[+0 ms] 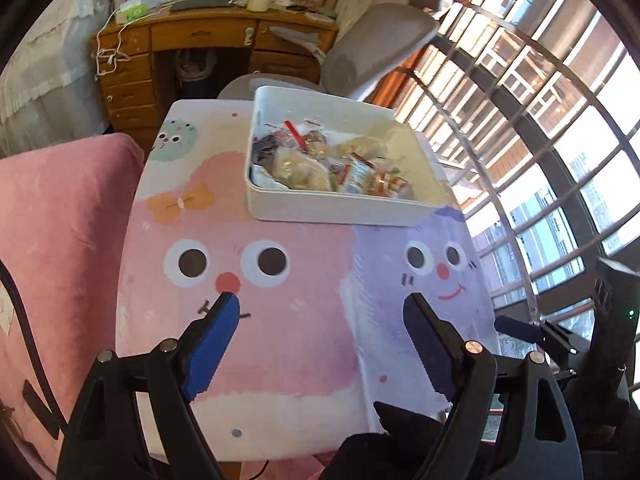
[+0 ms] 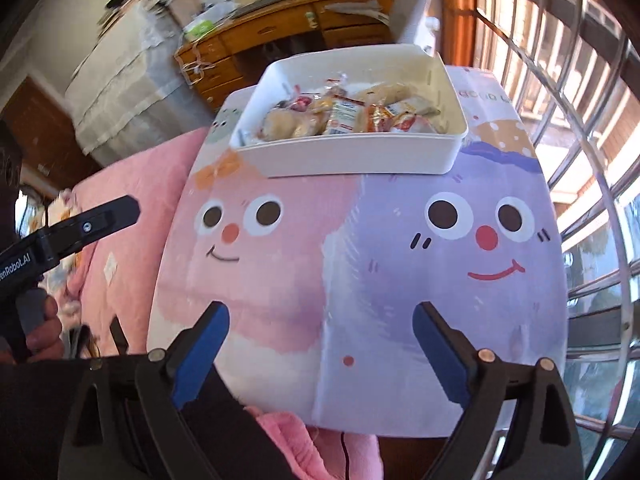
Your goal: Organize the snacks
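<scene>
A white rectangular box (image 1: 336,206) stands at the far side of a small table with a pink and purple cartoon-face top (image 1: 280,360). Several wrapped snacks (image 1: 320,160) lie heaped inside it. In the right wrist view the same box (image 2: 352,156) holds the snacks (image 2: 348,116) too. My left gripper (image 1: 322,304) hovers open over the near half of the table, nothing between its blue pads. My right gripper (image 2: 322,314) is also open and empty, over the table's near edge. The left gripper's finger (image 2: 100,220) shows at the left of the right wrist view.
A pink blanket (image 1: 60,220) covers the surface left of the table. A grey office chair (image 1: 372,48) and a wooden desk (image 1: 180,48) stand behind the box. A window with metal bars (image 1: 560,140) runs along the right. A person's hand (image 2: 40,328) holds the left gripper.
</scene>
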